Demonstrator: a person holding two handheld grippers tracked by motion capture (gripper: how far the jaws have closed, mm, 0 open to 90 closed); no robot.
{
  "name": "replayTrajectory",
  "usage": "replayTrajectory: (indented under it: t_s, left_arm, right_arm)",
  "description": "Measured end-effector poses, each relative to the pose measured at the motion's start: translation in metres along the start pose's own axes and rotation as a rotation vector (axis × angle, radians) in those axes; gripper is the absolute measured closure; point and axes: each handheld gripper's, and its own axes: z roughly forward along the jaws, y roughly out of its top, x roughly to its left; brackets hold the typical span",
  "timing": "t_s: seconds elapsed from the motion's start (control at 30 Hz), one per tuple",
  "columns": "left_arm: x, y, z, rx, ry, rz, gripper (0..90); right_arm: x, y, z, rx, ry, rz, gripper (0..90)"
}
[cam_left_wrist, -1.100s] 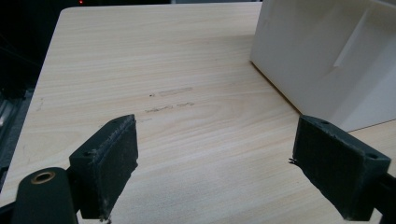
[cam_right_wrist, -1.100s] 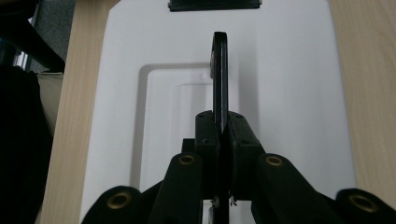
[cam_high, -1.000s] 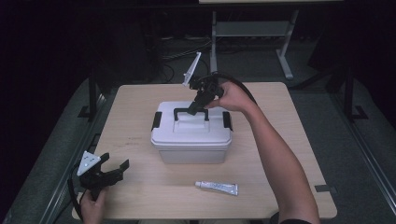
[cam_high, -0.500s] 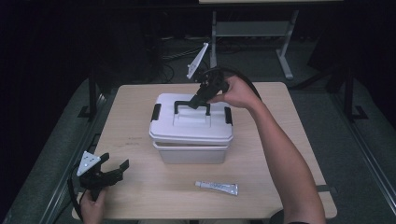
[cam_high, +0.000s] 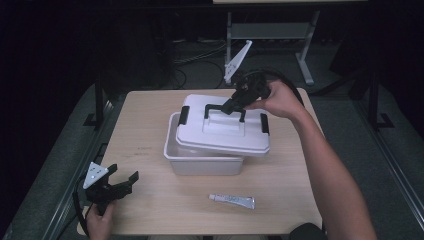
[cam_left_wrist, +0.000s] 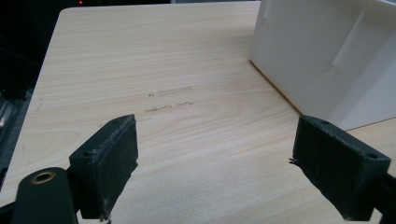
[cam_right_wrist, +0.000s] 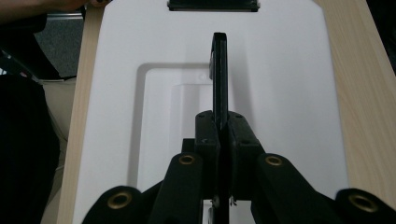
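Note:
A white plastic box (cam_high: 205, 161) stands mid-table. Its white lid (cam_high: 222, 131) with black clips hangs tilted above it, shifted right so the box's left side is uncovered. My right gripper (cam_high: 235, 104) is shut on the lid's black handle (cam_high: 224, 109); in the right gripper view the handle (cam_right_wrist: 219, 65) runs straight out from between the closed jaws over the lid (cam_right_wrist: 280, 93). My left gripper (cam_high: 122, 182) rests open at the table's front left corner, nothing between its pads (cam_left_wrist: 109, 163). The box wall (cam_left_wrist: 322, 60) shows ahead to its right.
A small white tube (cam_high: 232, 200) lies on the wooden table (cam_high: 145, 130) in front of the box. A person's forearm reaches from the lower right. Dark floor, cables and a metal stand leg lie beyond the far edge.
The right gripper has lifted the lid off the box and carried it up and to the right. The left gripper has stayed where it was.

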Motion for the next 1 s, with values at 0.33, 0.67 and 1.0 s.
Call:
replayTrajectory:
  t_s: [0.33,0.67,1.0]
  left_arm:
    - [-0.001,0.0,0.0,0.002,-0.001,0.009,13.4]
    - [-0.003,0.0,0.001,0.006,-0.005,0.018,13.4]
    - [-0.003,0.0,0.001,0.007,-0.007,0.023,13.4]
  right_arm:
    - [0.01,-0.034,-0.029,-0.008,-0.047,0.042,84.4]
    - [0.018,-0.072,-0.054,-0.021,-0.09,0.105,84.4]
    - [0.022,-0.099,-0.065,-0.015,-0.109,0.146,84.4]
